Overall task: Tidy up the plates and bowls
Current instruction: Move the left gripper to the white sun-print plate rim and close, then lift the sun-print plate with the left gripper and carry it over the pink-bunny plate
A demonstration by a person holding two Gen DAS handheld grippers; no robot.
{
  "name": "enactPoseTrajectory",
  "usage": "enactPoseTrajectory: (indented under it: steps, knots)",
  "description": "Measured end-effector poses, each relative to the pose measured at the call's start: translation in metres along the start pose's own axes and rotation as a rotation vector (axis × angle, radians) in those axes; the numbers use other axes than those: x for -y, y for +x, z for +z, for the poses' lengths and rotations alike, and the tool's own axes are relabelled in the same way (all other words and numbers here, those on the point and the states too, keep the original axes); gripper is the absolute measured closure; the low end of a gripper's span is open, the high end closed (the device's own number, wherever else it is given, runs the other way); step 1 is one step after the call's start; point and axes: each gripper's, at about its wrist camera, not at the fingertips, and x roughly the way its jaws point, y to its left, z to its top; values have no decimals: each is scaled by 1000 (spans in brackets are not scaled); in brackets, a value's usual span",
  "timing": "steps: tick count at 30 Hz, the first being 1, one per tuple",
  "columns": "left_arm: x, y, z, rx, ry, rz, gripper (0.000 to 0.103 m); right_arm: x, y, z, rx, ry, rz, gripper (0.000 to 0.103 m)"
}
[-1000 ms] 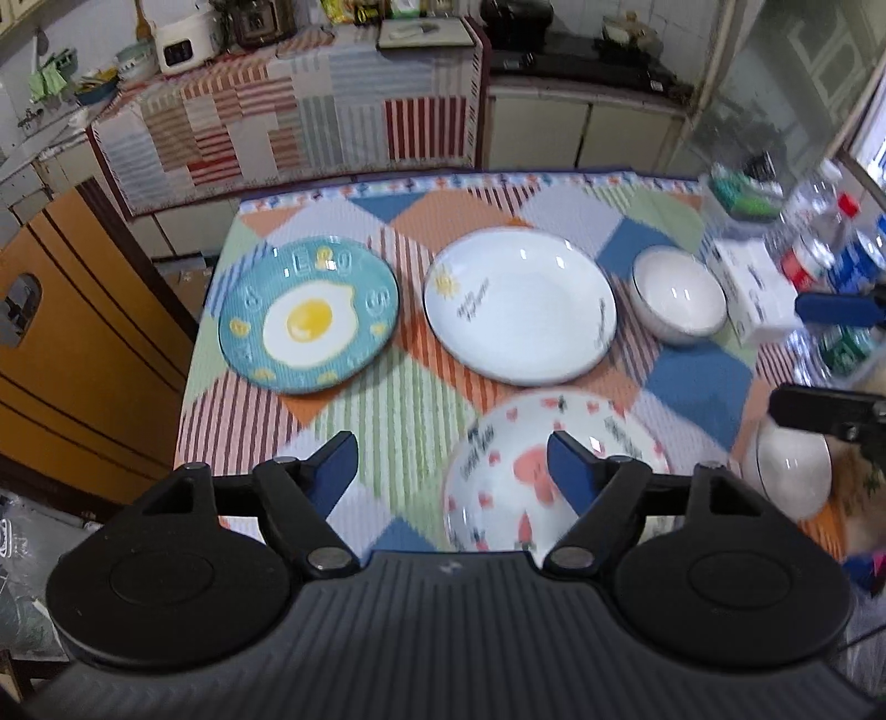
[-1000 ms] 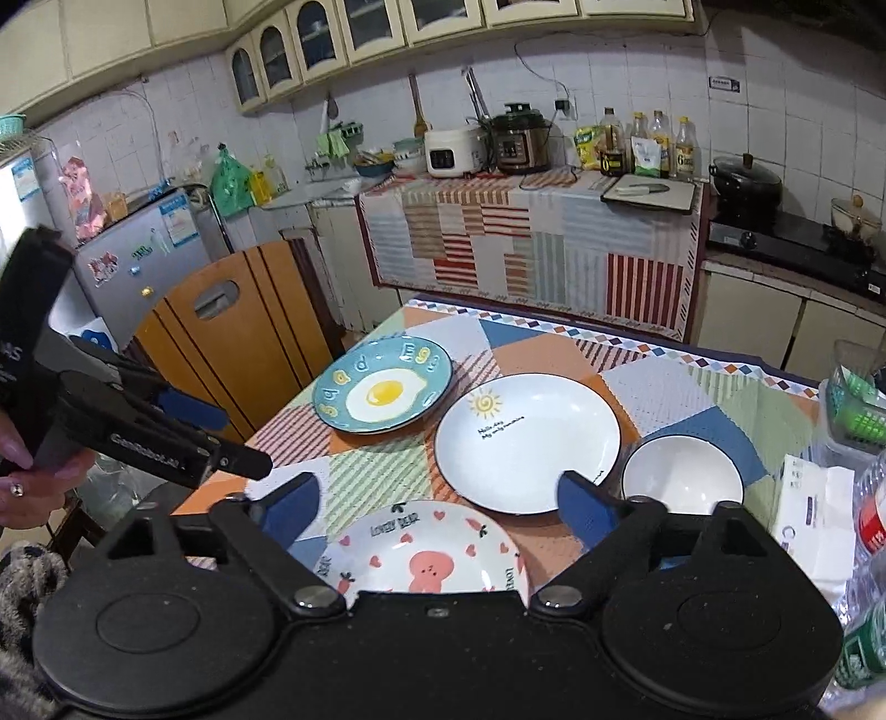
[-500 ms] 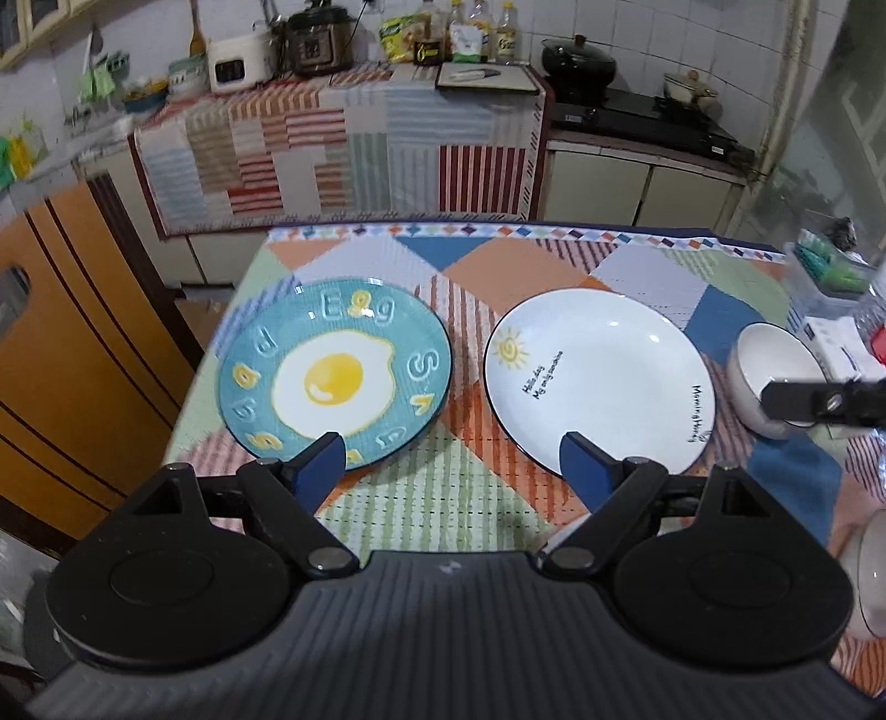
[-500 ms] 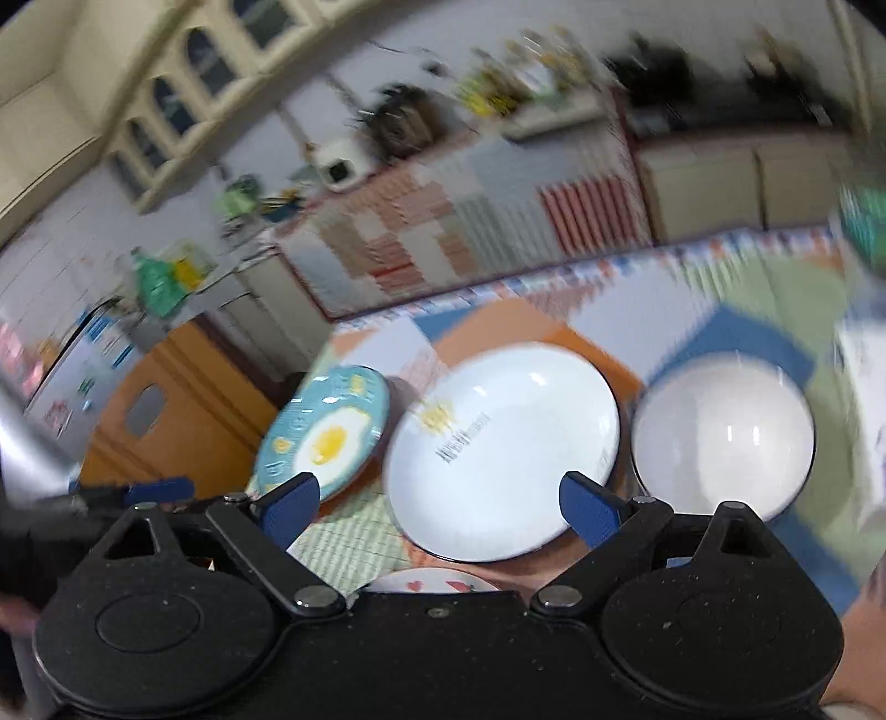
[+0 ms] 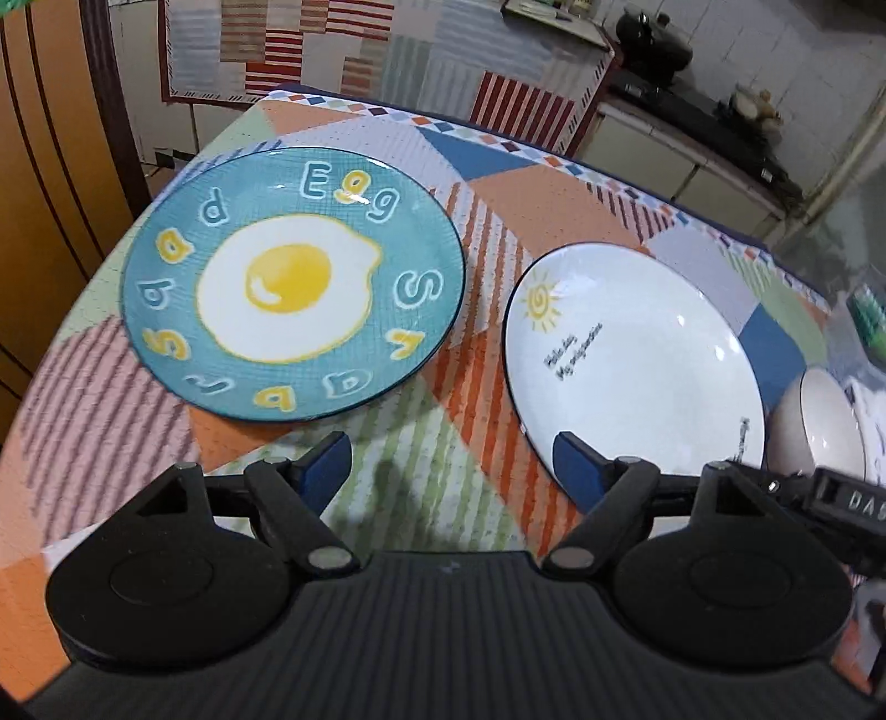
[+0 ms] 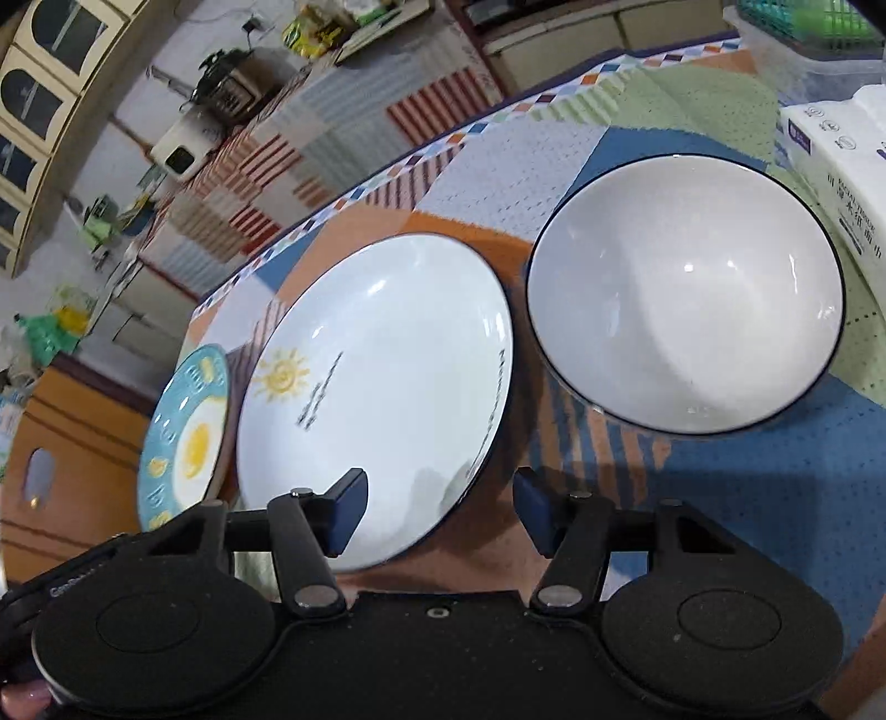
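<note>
A teal egg plate (image 5: 293, 282) lies on the patchwork tablecloth, with a white sun plate (image 5: 631, 360) to its right and a white bowl (image 5: 825, 432) further right. My left gripper (image 5: 451, 465) is open and empty, low over the cloth between the two plates' near edges. My right gripper (image 6: 440, 509) is open and empty, its jaws straddling the near right rim of the white sun plate (image 6: 376, 387). The white bowl (image 6: 686, 288) stands just right of it. The egg plate (image 6: 185, 437) shows at the left.
A white tissue pack (image 6: 836, 166) and a clear container with green contents (image 6: 819, 27) stand at the table's right. An orange wooden chair (image 5: 50, 166) is beside the table's left edge (image 5: 72, 310). Kitchen counters run behind.
Both grippers have dropped closer to the table. The left moved forward toward the egg and sun plates; the right tilted and closed in on the sun plate's rim, jaws somewhat narrower.
</note>
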Motion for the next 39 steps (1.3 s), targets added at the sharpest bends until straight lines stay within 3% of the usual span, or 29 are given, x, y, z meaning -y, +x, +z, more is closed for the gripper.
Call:
enactPoseTrajectory:
  steps: [5, 8, 11, 12, 15, 16, 23, 26, 31, 35, 39]
  knots:
    - [0, 6, 6, 38, -33, -48, 25, 8, 7, -6, 54, 47, 33, 54]
    - [4, 10, 9, 43, -38, -63, 35, 16, 5, -9, 145, 62, 25, 64]
    - [7, 17, 13, 36, -46, -74, 45, 24, 8, -13, 179, 82, 28, 85]
    - [8, 21, 14, 30, -47, -74, 49, 25, 10, -13, 183, 90, 34, 87]
    - [10, 32, 16, -22, -44, -82, 73, 28, 12, -14, 203, 113, 48, 88]
    - [11, 36, 16, -40, -40, -83, 77, 30, 12, -13, 208, 111, 54, 88]
    - [13, 41, 11, -42, -83, -88, 77, 40, 16, -10, 199, 131, 114, 90]
    - [16, 42, 12, -51, -79, -110, 90, 33, 18, -6, 185, 81, 89, 90]
    - [38, 33, 20, -98, -8, 6, 89, 18, 15, 5, 95, -46, 44, 86]
    - [39, 13, 20, -119, 57, -9, 90, 19, 4, 9, 64, -90, 70, 84]
    - [28, -5, 16, -143, 11, -45, 88, 9, -10, 2, 76, -178, 88, 84]
